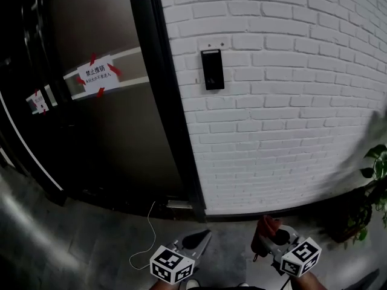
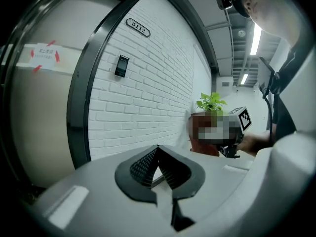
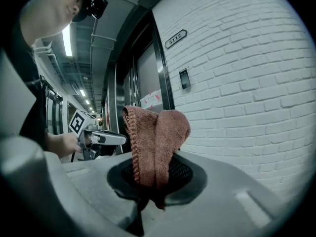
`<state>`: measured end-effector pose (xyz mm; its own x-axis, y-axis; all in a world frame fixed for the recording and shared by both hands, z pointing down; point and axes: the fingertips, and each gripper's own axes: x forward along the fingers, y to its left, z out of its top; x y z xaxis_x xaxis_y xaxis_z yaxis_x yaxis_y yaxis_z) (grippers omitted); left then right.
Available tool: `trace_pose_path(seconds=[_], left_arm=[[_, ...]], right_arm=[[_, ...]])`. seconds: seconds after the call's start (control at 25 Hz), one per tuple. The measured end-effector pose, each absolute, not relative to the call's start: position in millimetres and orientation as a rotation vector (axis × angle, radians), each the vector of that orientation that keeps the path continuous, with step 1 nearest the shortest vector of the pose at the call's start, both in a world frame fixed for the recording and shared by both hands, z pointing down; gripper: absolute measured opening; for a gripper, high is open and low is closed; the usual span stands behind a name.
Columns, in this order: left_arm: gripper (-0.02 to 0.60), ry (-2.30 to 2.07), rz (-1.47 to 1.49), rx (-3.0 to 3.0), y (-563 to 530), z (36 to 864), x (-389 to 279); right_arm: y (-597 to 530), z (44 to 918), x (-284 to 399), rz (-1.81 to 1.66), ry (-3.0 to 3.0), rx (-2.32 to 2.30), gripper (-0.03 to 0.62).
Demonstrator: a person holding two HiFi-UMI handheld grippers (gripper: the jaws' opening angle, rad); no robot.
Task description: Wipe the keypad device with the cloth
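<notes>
The keypad device [image 1: 213,69] is a small black panel mounted high on the white brick wall, beside the door frame. It also shows in the left gripper view [image 2: 121,65] and the right gripper view [image 3: 184,78]. Both grippers hang low, well below and short of it. My right gripper [image 1: 266,229] is shut on a reddish-brown cloth [image 3: 156,137], which stands folded up out of its jaws [image 1: 268,223]. My left gripper [image 1: 203,235] is shut with nothing in it, its black pads [image 2: 144,166] meeting at the tip.
A black door frame [image 1: 171,107] runs down left of the keypad device, with a dark glass door carrying a white and red sign [image 1: 97,75]. A thin white cable [image 1: 149,237] lies on the grey floor. A potted plant [image 1: 373,183] stands at the right. A number plate [image 2: 138,27] sits above.
</notes>
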<state>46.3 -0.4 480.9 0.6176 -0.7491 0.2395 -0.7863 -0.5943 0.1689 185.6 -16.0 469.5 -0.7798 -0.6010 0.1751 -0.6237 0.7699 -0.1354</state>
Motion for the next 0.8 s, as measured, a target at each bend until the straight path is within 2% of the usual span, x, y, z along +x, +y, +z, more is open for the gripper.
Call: trace_pose_path(seconds=[0.36,0.8], left_arm=[[0.017,-1.185,0.234,2.622,1.2,483.9,3.3],[0.017,-1.143,0.169,2.627,-5.3,482.0,-11.9]], right_arm=[[-9.6,470.2,139.2,0.236,-2.815,1.075,0.052],[-10.3,475.6,125.2,0.254,-2.775,1.126,0.051]])
